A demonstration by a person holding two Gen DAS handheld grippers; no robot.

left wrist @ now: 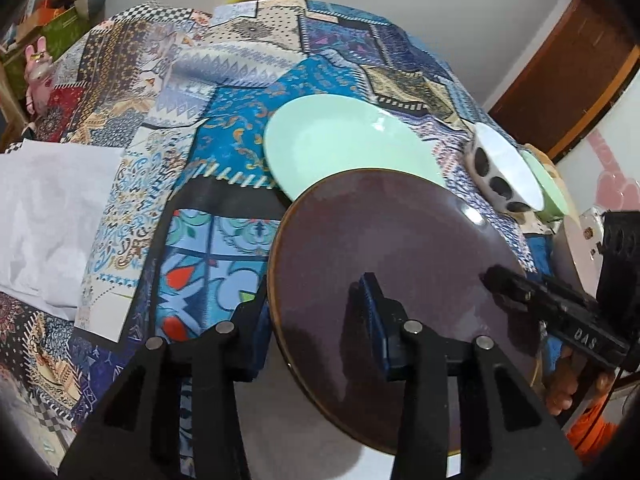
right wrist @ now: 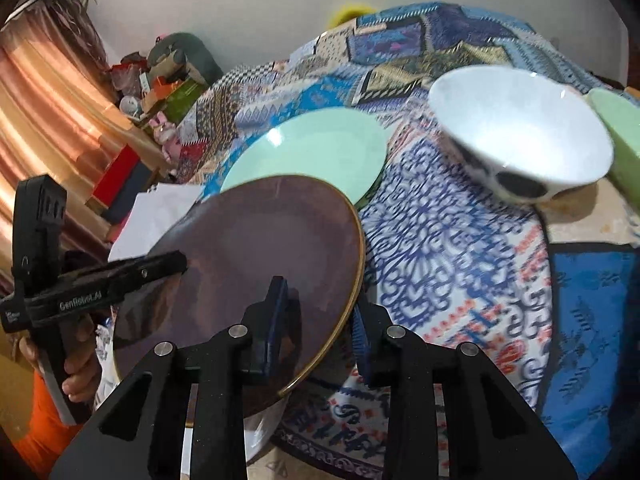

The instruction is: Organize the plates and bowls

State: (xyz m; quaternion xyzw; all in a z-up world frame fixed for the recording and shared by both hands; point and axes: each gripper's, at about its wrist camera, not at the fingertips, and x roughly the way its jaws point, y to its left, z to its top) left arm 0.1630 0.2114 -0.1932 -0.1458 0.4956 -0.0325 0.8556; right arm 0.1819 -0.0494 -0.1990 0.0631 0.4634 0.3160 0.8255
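Note:
A dark brown plate (left wrist: 380, 248) with a gold rim hangs tilted above the patchwork tablecloth (left wrist: 224, 152). My left gripper (left wrist: 314, 296) is shut on its left rim, one finger on top and one underneath. My right gripper (right wrist: 320, 300) is shut on the opposite rim of the brown plate (right wrist: 260, 248). Each gripper shows in the other's view: the right gripper (left wrist: 500, 276), the left gripper (right wrist: 172, 262). Beyond the brown plate, a mint green plate (left wrist: 336, 140) (right wrist: 312, 148) lies flat. A white bowl (right wrist: 520, 128) (left wrist: 504, 168) with dark spots stands to the right, beside a green bowl (right wrist: 620, 140) (left wrist: 548, 184).
A white plate (right wrist: 258, 432) lies under the brown one near the table's front. White paper (left wrist: 52, 216) covers the left of the cloth. A hand (right wrist: 80, 368) with an orange sleeve holds the left gripper. Boxes and clutter (right wrist: 160, 84) stand beyond the table's far left.

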